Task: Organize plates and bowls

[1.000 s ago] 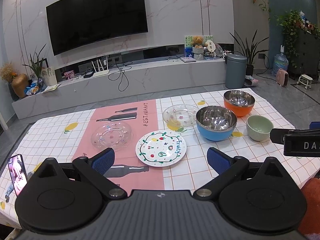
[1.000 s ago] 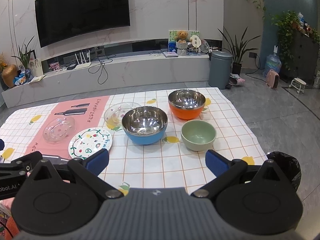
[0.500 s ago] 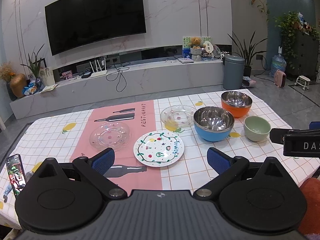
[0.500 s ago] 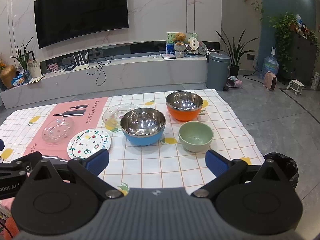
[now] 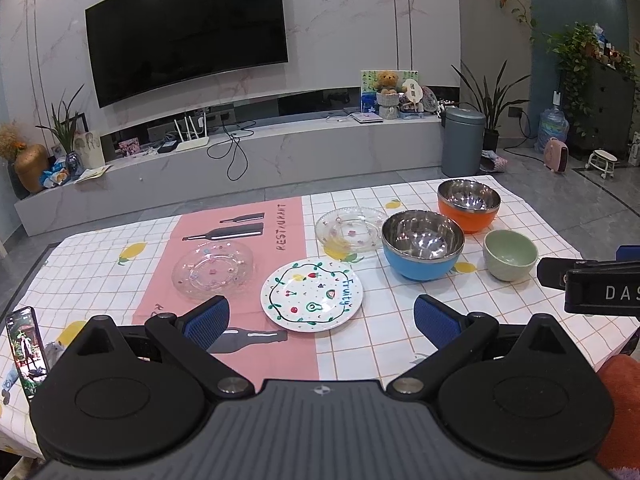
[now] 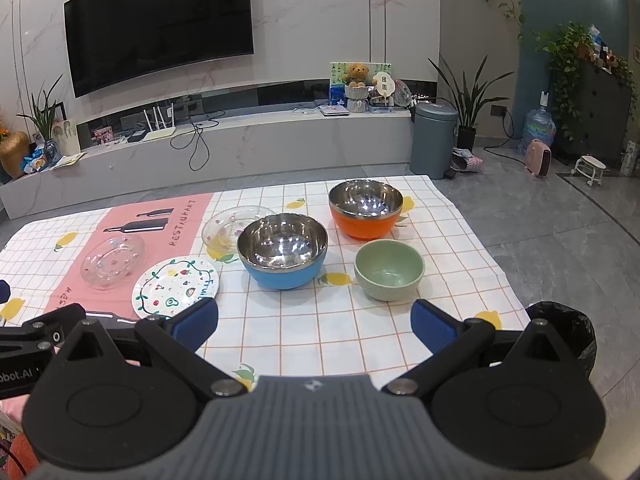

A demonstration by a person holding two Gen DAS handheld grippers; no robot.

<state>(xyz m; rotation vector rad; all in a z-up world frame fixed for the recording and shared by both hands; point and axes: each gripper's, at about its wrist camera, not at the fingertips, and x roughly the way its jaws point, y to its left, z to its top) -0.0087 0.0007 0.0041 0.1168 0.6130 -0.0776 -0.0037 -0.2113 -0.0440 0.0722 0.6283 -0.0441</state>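
Checked white cloth with a pink panel covers the table [image 5: 400, 344]; both grippers hang above its near edge, fingers spread wide and gripping nothing. From the left gripper [image 5: 320, 322], a white painted plate [image 5: 312, 295] with fruit drawings lies just ahead between the blue pads; a clear glass plate [image 5: 213, 268] sits to its left on the pink panel; a second glass plate [image 5: 349, 229] lies farther back, partly hidden by the blue bowl [image 5: 422, 245]. From the right gripper [image 6: 314, 324], that steel-lined blue bowl sits centre; an orange bowl [image 6: 365, 209], also steel-lined, stands behind it to the right; a small green bowl [image 6: 389, 269] rests nearest, apart from both. A phone [image 5: 25, 350] stands at the table's left edge with its screen lit.
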